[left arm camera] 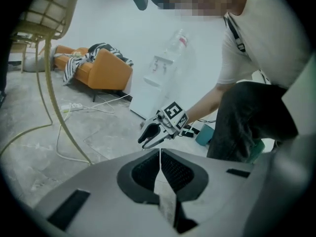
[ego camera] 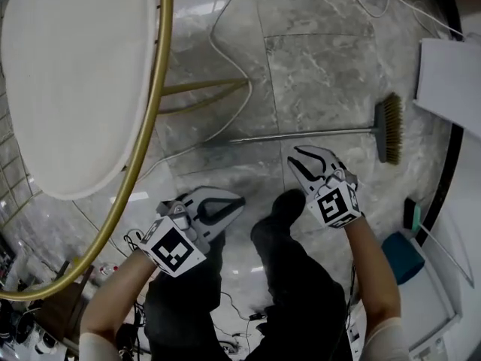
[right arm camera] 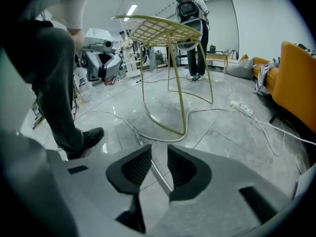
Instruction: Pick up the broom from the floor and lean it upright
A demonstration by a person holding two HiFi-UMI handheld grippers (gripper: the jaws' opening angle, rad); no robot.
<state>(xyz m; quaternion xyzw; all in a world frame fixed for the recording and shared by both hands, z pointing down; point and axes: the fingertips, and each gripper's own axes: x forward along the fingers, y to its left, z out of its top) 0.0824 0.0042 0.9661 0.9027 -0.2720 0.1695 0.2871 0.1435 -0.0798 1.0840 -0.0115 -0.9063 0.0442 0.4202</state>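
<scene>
Now, broom [ego camera: 323, 133]: flat on the floor [ego camera: 316, 74], not yet lifted, bristle head to the right.
Right claw [ego camera: 297, 158]: spread, lined up over the handle (nothing pinched), seemingly ready to close on it.
Left claw [ego camera: 239, 201]: pressed together, empty, short of the handle; likely the 2nd, steadying grip.
Chair [ego camera: 162, 89]: beside the handle tip, a possible leaning spot.

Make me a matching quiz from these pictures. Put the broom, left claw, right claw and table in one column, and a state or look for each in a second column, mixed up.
Column one:
1. broom
2. left claw
3. right claw
4. table

Column two:
A. jaws apart, nothing held
B. white top, gold frame
C. lying flat on the floor
D. jaws together, empty

Pairs: 1-C, 2-D, 3-A, 4-B
</scene>
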